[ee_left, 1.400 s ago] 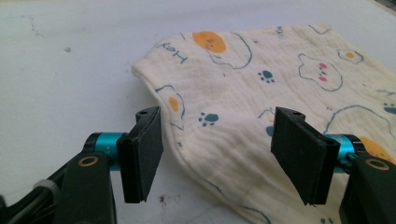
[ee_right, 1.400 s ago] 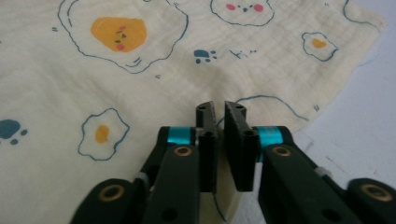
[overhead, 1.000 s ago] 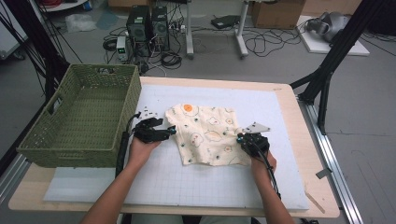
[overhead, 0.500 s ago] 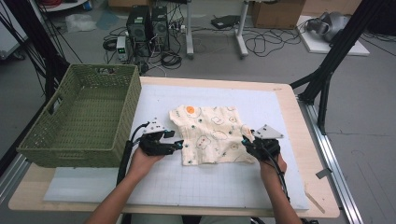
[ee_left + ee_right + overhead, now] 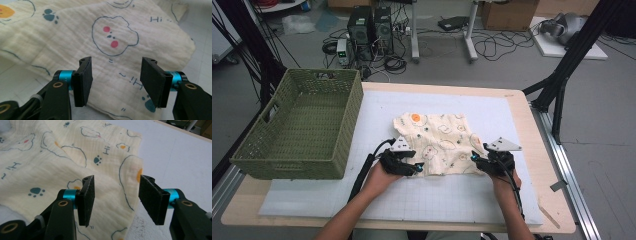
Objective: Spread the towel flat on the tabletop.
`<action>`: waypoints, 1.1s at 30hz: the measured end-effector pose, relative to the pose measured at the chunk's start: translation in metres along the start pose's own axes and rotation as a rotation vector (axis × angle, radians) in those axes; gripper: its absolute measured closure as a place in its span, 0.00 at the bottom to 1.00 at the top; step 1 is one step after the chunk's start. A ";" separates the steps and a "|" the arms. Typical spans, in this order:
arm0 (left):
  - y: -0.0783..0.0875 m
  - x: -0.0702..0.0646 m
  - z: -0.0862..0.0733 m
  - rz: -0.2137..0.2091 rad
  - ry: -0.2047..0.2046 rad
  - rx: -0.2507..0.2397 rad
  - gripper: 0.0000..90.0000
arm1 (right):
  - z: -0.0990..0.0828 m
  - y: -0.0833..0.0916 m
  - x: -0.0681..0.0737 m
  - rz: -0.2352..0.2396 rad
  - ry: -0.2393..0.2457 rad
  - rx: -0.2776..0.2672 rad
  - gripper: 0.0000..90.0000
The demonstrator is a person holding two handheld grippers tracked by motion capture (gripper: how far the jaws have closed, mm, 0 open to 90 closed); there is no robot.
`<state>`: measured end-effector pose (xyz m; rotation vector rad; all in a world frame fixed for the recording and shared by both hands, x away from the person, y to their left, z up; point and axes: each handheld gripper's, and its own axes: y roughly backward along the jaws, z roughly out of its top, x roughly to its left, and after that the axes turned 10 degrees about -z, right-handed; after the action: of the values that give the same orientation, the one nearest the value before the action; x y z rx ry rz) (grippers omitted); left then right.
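Cream muslin cloth [image 5: 438,143], printed with blue outlines, paw marks and orange spots, is lying rumpled on the white mat [image 5: 492,200] of the desk [image 5: 557,210], stretching between my two grippers. I am holding my left gripper [image 5: 418,168] at the cloth's near left edge, pointing across it; its jaws have just been closing a little but are standing apart, pads [image 5: 84,81] free of the fabric, with the cloth [image 5: 105,50] spreading just beyond and beneath them. I am holding my right gripper [image 5: 474,158] at the near right corner of the cloth; its jaws have just been opening and are now standing moderately wide, gripping nothing. Between and just past its pads [image 5: 87,200] a raised fold of the cloth [image 5: 75,157] is sitting loose, its corner drooping onto the mat. Off beyond my left gripper, well apart from the cloth, a green woven basket [image 5: 272,150] is standing at the desk's edge
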<state>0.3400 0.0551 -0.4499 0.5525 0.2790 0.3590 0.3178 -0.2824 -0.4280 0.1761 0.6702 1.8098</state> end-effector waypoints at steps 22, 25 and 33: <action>0.041 -0.005 -0.025 0.017 0.006 0.061 0.98 | -0.004 0.005 -0.006 0.022 -0.031 -0.011 0.52; 0.055 -0.003 -0.034 0.016 0.040 0.047 0.98 | -0.003 0.006 -0.005 0.021 -0.013 -0.007 0.52; 0.078 -0.015 -0.043 -0.047 0.035 0.083 0.96 | -0.002 0.008 -0.001 0.056 -0.014 0.001 0.51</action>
<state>0.2914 0.1307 -0.4398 0.6209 0.3419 0.3125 0.3102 -0.2855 -0.4252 0.2097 0.6622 1.8606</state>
